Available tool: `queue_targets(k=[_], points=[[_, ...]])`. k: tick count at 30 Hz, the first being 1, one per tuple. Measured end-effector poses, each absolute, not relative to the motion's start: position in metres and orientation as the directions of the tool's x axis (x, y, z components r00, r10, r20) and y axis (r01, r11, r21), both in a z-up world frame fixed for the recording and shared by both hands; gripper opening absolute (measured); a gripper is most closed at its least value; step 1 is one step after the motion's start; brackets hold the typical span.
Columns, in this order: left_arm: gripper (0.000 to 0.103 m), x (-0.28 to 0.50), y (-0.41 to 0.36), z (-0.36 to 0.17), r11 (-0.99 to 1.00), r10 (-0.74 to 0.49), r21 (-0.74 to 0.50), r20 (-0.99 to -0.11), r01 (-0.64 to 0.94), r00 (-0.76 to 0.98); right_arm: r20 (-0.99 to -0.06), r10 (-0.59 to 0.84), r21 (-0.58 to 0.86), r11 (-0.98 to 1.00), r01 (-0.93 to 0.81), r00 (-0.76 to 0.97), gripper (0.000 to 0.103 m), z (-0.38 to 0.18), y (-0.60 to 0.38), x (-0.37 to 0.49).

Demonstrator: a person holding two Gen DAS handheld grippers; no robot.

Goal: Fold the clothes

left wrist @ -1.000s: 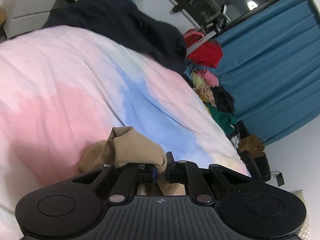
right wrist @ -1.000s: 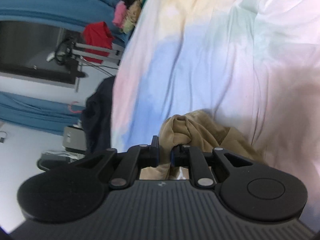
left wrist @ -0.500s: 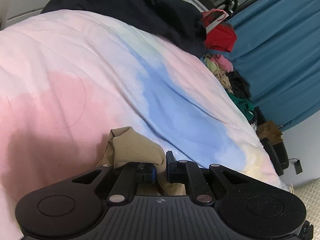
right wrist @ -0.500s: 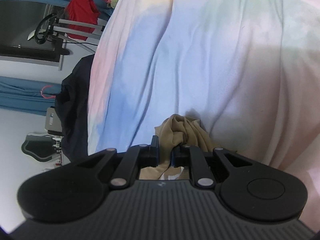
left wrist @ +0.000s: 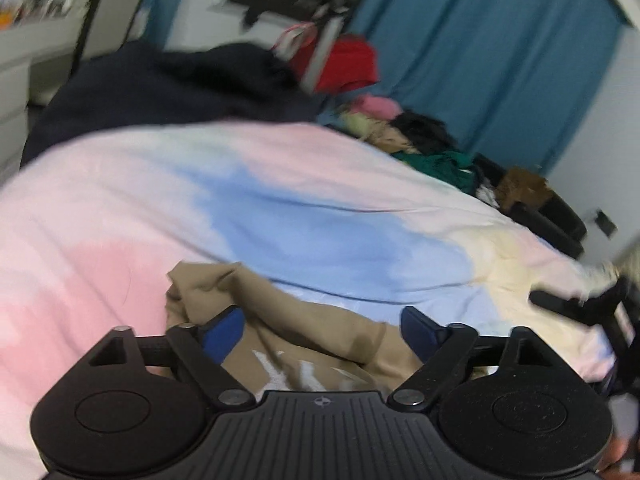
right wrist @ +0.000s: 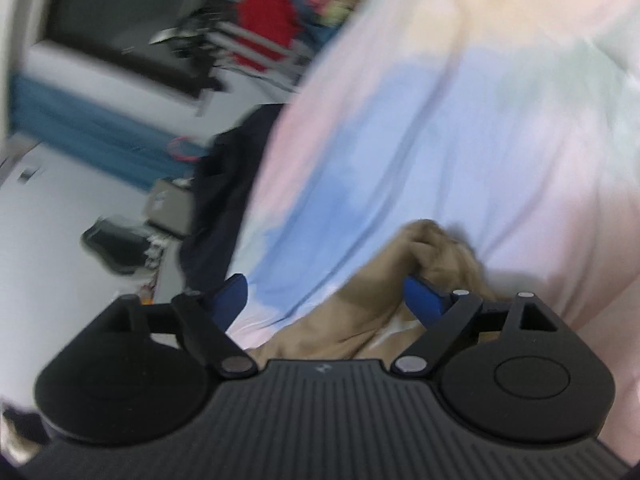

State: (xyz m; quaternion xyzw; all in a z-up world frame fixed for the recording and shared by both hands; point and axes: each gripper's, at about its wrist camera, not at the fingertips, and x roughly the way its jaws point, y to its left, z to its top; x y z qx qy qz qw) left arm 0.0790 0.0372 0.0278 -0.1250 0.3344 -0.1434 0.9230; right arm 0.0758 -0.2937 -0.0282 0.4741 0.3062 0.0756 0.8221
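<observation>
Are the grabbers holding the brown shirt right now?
No. Both the left gripper and right gripper have open jaws; the tan shirt lies loose on the bedspread.

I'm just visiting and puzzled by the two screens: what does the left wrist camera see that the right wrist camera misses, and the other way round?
Only the left wrist view shows white print on the tan garment, a green and black clothes pile beside the bed, and the other gripper's dark frame at far right. Only the right wrist view shows a grey box on the floor. Both show the pastel bedspread, a red garment, blue curtains, and open blue-tipped fingers over the tan garment.
</observation>
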Motion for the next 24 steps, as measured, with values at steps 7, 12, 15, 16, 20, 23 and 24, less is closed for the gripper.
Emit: queue_targets(k=[7,12,15,16,20,23,24], points=[[0.097,0.061,0.017,0.02,0.938,-0.343,-0.19,-0.611,0.289,0.713,-0.467,0.404,0.688,0.725,0.037,0.787,0.046,-0.015,-0.27,0.061],[0.097,0.085,0.016,0.002,0.954,-0.291,-0.145,-0.659,0.263,0.694,-0.612,0.353,0.514,0.858,0.017,0.708,0.035,-0.033,-0.245,0.088],[0.097,0.108,0.015,-0.004,0.963,-0.253,-0.107,-0.67,0.247,0.698,-0.636,0.287,0.409,0.913,-0.003,0.716,0.035,-0.036,-0.234,0.105],[0.097,0.113,0.015,-0.007,0.966,-0.239,-0.093,-0.671,0.24,0.702,-0.639,0.271,0.386,0.923,-0.005,0.72,0.035,-0.038,-0.233,0.109],[0.096,0.122,0.014,-0.019,0.969,-0.222,-0.071,-0.667,0.236,0.711,-0.646,0.212,0.32,0.948,0.008,0.733,0.033,-0.052,-0.23,0.125],[0.096,0.117,0.009,-0.021,0.968,-0.202,-0.018,-0.655,0.251,0.728,-0.653,0.192,0.289,0.957,0.007,0.733,0.032,-0.056,-0.224,0.129],[0.096,0.114,0.008,-0.02,0.967,-0.197,-0.005,-0.652,0.255,0.732,-0.651,0.185,0.277,0.961,0.003,0.736,0.032,-0.054,-0.223,0.127]])
